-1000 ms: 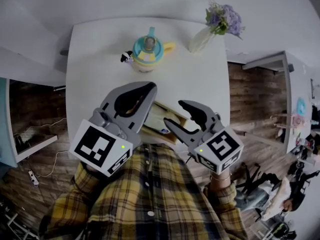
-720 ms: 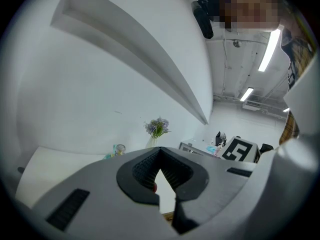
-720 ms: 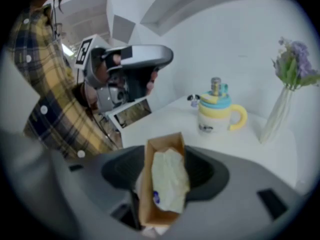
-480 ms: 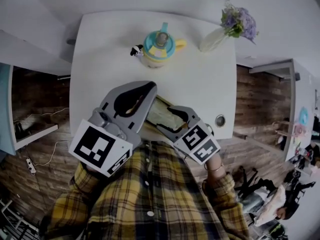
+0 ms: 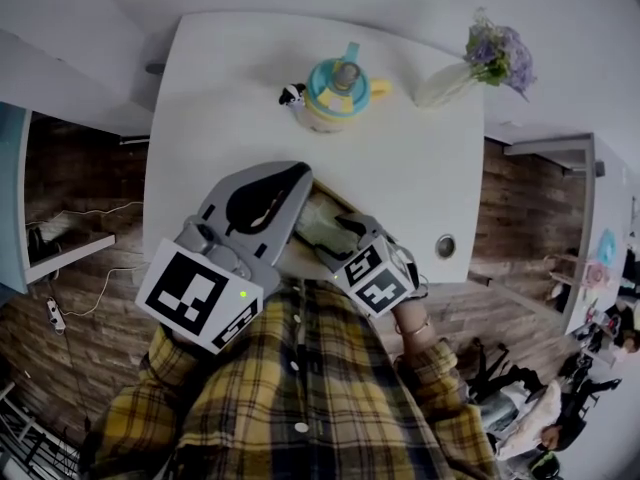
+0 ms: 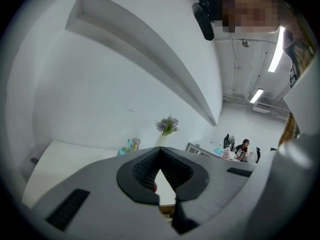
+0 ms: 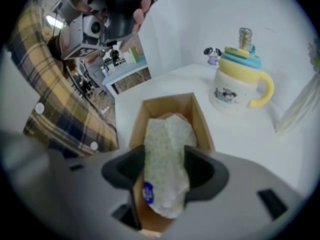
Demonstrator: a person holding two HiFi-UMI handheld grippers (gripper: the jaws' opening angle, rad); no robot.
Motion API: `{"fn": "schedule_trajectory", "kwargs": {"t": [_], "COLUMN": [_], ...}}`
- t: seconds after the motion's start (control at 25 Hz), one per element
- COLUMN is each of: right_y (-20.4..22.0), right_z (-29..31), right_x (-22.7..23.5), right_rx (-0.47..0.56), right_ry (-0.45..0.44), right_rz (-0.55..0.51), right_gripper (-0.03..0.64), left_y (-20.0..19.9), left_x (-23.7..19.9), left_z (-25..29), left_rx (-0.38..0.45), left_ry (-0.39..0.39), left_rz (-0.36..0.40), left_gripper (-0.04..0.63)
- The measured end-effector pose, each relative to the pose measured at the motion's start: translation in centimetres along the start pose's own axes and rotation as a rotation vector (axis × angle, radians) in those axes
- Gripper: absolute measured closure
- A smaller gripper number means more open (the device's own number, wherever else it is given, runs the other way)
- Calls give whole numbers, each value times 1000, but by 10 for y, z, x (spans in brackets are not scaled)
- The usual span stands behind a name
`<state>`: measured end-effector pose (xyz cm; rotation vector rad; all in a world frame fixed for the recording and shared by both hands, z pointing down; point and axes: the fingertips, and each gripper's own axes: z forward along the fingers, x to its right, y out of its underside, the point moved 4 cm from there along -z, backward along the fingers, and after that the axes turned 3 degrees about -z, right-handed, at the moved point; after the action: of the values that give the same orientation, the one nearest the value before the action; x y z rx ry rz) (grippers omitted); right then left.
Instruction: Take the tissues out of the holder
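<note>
A brown open-topped holder point(image 7: 171, 107) stands near the front edge of the white table point(image 5: 215, 118). A pale patterned tissue pack point(image 7: 167, 154) with a small blue label sticks out of it. My right gripper point(image 7: 165, 160) reaches down over the holder, and its jaws press on both sides of the pack. In the head view the right gripper point(image 5: 332, 240) is at the holder point(image 5: 322, 211), just right of the left one. My left gripper point(image 5: 298, 175) is held up above the table, shut and empty; its own view shows the left gripper point(image 6: 160, 150) with tips touching.
At the back of the table stand a teal-lidded cup with a yellow handle point(image 5: 337, 93), a small panda figure point(image 5: 291, 95) and a vase of purple flowers point(image 5: 480, 60). A round metal grommet point(image 5: 445, 245) sits near the table's front right corner.
My right gripper has swung left and down from beside the holder onto the tissue pack, and its jaws have narrowed from wide open. The left gripper has stayed put.
</note>
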<state>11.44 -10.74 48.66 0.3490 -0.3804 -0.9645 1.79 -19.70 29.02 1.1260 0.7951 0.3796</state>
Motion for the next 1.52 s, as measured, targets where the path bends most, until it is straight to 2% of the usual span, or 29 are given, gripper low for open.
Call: {"fn": "schedule_trajectory", "kwargs": {"t": [0.16,0.44,0.64,0.88,1.24,1.52], "right_y": [7,10,12,15,16,15], "right_z": [9,20,25,33,35,31], "right_x": [2,6,7,8,8,9], "right_rx": [-56,-96,-117,-144,-128,-117], "right_ry": [36,101,101,103,107,102], "right_rz": [-3,-39,-29,-42,-47,-41], "right_gripper": [385,387,394,434,448,530], "left_y": [2,2,1,1,1,1], "left_x": [-4,-3,-3,-4,-7,-11], "left_z": [-2,-5,-6,-6,-7,-9], "left_rx": [2,7,9,8,8,8], "left_ry": [-6,4,10,16,13,5], "left_rz": [-7,-9,-8,-7,-9,-9], "left_gripper": [591,591,591,591,591,591]}}
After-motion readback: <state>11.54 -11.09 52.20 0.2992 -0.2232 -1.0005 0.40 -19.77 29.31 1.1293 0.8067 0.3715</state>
